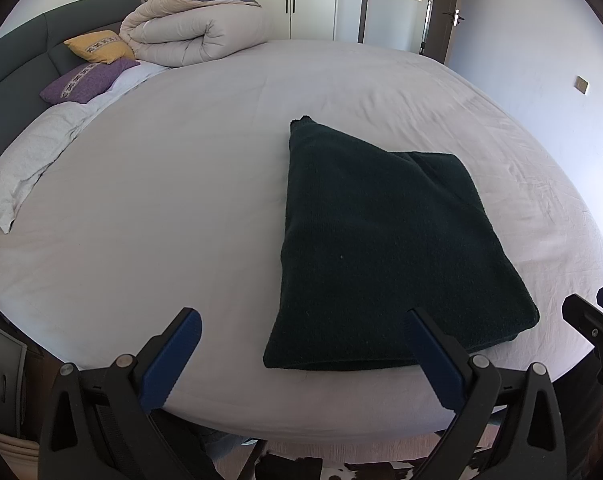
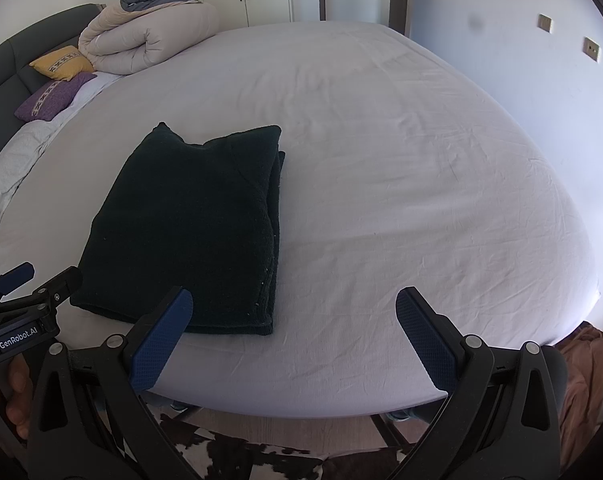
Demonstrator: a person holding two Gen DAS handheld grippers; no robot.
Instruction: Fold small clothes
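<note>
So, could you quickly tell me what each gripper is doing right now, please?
Left gripper: open, holding nothing, near the folded dark garment.
Right gripper: open, holding nothing, over the bed.

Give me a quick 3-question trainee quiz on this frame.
1. True or false: the left gripper is shut on the dark garment.
2. The garment on the bed is: A) spread flat, B) folded, C) bunched in a heap.
3. Fill in: the yellow pillow rests by the rolled ____.

Key: 1 false, its jaws are open and hold nothing, like the right gripper. 2 B. 3 duvet.
</note>
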